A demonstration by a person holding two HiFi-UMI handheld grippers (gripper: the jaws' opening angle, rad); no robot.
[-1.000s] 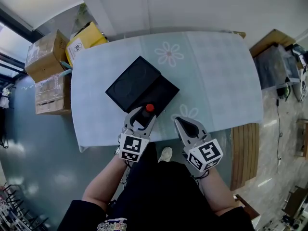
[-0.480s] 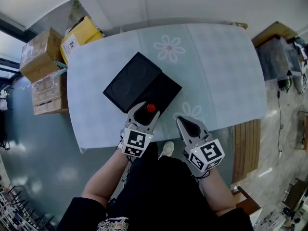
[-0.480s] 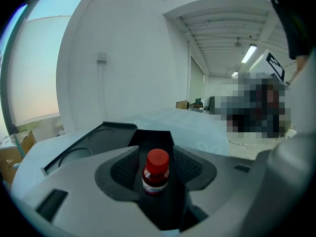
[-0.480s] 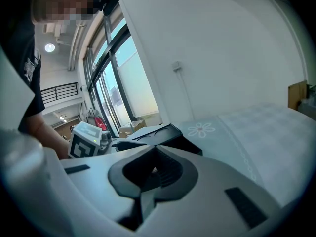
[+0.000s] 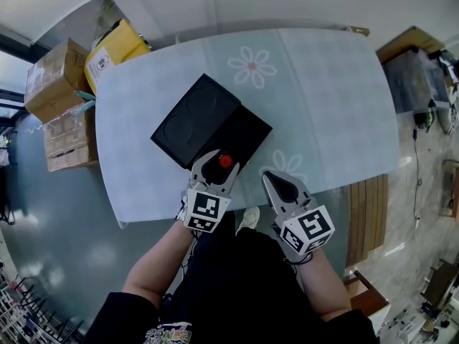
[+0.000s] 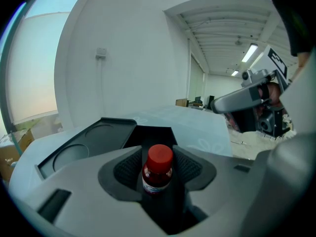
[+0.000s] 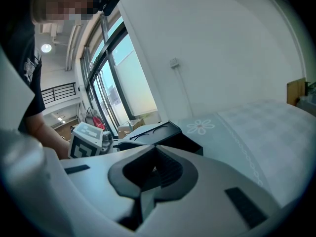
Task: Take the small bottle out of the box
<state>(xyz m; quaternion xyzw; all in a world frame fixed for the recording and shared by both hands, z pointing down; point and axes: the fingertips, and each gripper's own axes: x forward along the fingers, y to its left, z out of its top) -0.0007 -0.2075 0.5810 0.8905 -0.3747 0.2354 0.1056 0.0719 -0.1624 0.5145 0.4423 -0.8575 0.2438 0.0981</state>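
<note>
The small bottle (image 5: pixel 225 161) has a red cap and dark red contents. It stands upright between the jaws of my left gripper (image 5: pixel 216 168), which is shut on it. In the left gripper view the bottle (image 6: pixel 157 170) fills the gap of the left gripper (image 6: pixel 158 174), with the open black box (image 6: pixel 148 132) just behind it. The black box (image 5: pixel 240 136) lies on the table with its lid (image 5: pixel 193 117) folded out to the left. My right gripper (image 5: pixel 276 183) hangs at the table's near edge, right of the box, shut and empty; the right gripper (image 7: pixel 154 171) shows its jaws together.
The table (image 5: pixel 323 84) wears a pale cloth with flower prints. Cardboard boxes (image 5: pixel 54 77) and a yellow box (image 5: pixel 115 49) stand on the floor to the left. A wooden bench (image 5: pixel 366 213) sits at the near right.
The left gripper has edged slightly toward the box's near edge, still shut on the bottle. The right gripper has stayed in place.
</note>
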